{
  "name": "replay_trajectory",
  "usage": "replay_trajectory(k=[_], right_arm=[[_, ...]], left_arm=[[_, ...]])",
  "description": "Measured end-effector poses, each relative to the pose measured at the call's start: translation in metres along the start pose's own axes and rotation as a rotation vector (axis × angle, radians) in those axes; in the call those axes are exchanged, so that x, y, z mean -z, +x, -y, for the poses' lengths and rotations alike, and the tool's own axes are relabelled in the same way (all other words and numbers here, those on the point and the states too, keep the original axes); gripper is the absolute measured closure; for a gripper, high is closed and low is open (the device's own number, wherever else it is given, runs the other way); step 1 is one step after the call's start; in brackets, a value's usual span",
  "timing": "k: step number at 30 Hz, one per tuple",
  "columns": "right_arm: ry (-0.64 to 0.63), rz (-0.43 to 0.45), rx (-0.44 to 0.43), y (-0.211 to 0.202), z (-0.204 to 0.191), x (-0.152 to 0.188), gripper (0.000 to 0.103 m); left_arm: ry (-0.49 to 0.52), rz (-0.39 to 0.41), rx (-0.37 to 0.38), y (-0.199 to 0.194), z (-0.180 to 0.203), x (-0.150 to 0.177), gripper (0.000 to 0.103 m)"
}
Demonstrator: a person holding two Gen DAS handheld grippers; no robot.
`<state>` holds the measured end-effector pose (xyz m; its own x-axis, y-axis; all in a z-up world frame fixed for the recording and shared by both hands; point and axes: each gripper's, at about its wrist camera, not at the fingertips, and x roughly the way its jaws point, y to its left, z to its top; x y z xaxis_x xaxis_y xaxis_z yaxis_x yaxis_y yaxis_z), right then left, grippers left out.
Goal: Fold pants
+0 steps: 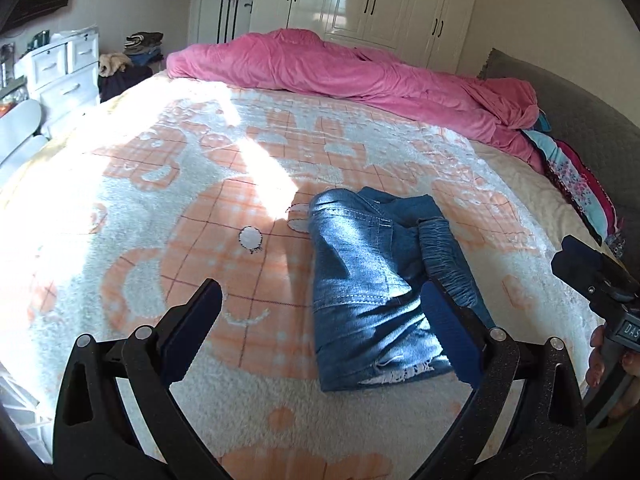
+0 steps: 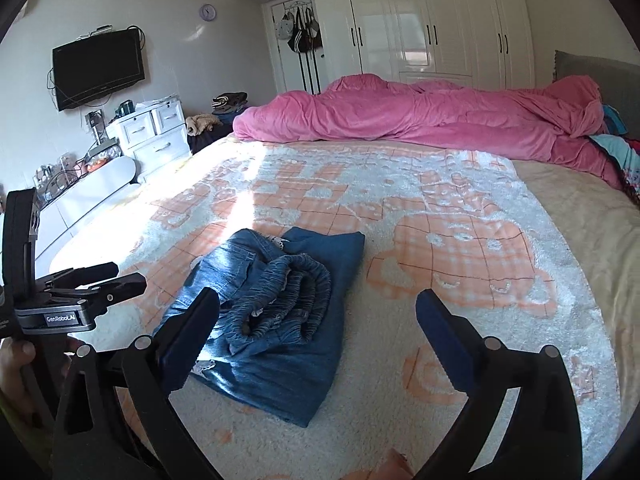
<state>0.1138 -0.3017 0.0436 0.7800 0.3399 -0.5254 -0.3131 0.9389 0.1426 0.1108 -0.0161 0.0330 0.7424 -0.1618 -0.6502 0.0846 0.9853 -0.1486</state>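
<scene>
I see the pants (image 1: 360,280) lying folded into a compact bundle on the bed, resting on the orange-and-white blanket. They are blue denim with lighter faded patches and pale stitching along the seams. From my right wrist view, the pants (image 2: 276,312) show a gathered elastic waistband curled on top of the flat folded layers. A frayed whitish hem shows at the near edge.
</scene>
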Motion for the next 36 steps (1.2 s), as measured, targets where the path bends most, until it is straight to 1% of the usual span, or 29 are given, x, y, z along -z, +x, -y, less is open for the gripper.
replay_trajectory(k=[6,10,15,18,23,25,31,36], right_arm=[[-0.052,0.033,0.02,-0.023,-0.019,0.015,0.005],[-0.065,0.017,0.018,-0.032,-0.026,0.029,0.005],[-0.045,-0.018,0.018,-0.041,-0.026,0.05,0.005],[-0.023,-0.051,0.014,-0.044,-0.024,0.061,0.005],[0.008,-0.097,0.035,-0.047,-0.02,0.079,0.005],[0.017,-0.109,0.049,-0.047,-0.018,0.084,0.005],[0.024,-0.135,0.064,-0.044,-0.015,0.092,0.005],[0.024,-0.137,0.054,-0.042,-0.016,0.091,0.005]], left_arm=[[0.013,0.018,-0.017,-0.03,0.0,0.019,0.01],[0.011,0.018,-0.017,-0.046,-0.001,0.033,0.01],[0.023,0.025,-0.032,-0.058,0.0,0.05,0.01],[-0.003,0.0,-0.023,-0.057,-0.002,0.064,0.01],[-0.009,-0.024,-0.024,-0.053,-0.001,0.078,0.01],[-0.009,-0.037,-0.022,-0.051,0.0,0.08,0.01],[-0.003,-0.052,-0.051,-0.049,0.003,0.085,0.01],[0.006,-0.056,-0.062,-0.05,0.005,0.085,0.01]])
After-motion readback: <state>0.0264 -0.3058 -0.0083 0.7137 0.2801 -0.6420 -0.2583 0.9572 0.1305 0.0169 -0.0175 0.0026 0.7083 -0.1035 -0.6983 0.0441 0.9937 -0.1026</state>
